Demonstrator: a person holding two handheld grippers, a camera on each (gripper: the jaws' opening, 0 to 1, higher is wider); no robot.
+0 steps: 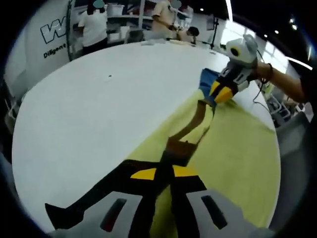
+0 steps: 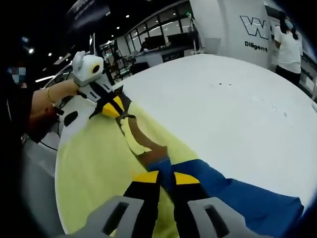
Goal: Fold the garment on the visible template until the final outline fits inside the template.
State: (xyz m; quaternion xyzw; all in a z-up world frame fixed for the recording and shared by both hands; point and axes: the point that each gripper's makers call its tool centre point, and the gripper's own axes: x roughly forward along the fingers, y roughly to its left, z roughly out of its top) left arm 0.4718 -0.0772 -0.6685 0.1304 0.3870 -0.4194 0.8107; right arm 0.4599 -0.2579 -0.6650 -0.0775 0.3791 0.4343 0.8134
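Garment thin, limp, light; sags between grips, stretched along yellow template near bench edge. Left tongs, right tongs each pinching garment end; hold hems, keep taut.

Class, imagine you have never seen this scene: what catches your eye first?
A yellow-green sheet covers the near part of a white table. Across it a garment is stretched, brown in the middle, blue at one end, between the left hand-held gripper and the right hand-held gripper, each shut on an end.
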